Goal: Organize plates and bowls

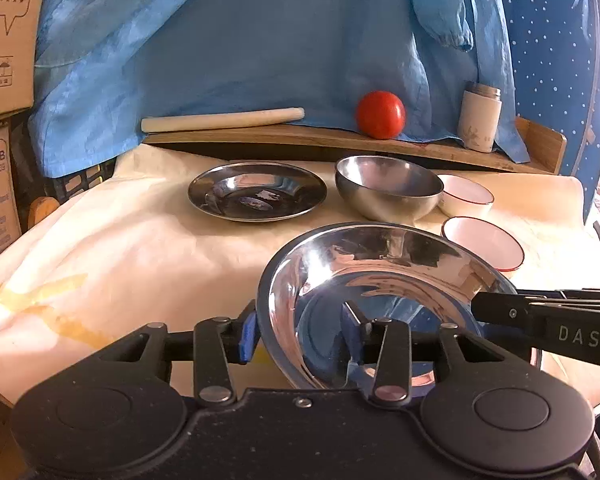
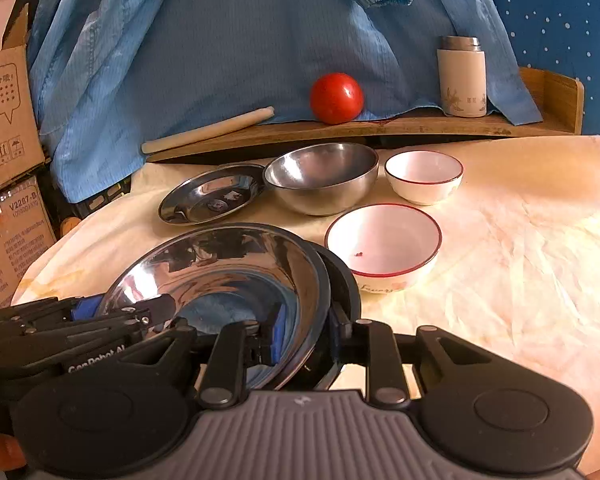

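A shiny steel plate sits tilted at the near edge of the table, and a darker rim shows just under its right side. My left gripper straddles the plate's left rim; its blue pads stand apart on either side and I see no squeeze, so it is open. My right gripper is shut on the plate's right rim, with pads on both sides. Farther back lie a second steel plate, a steel bowl and two white red-rimmed bowls.
A wooden shelf at the back carries a rolling pin, a tomato and a white flask in front of blue cloth. Cardboard boxes stand at the left. Cream cloth covers the table.
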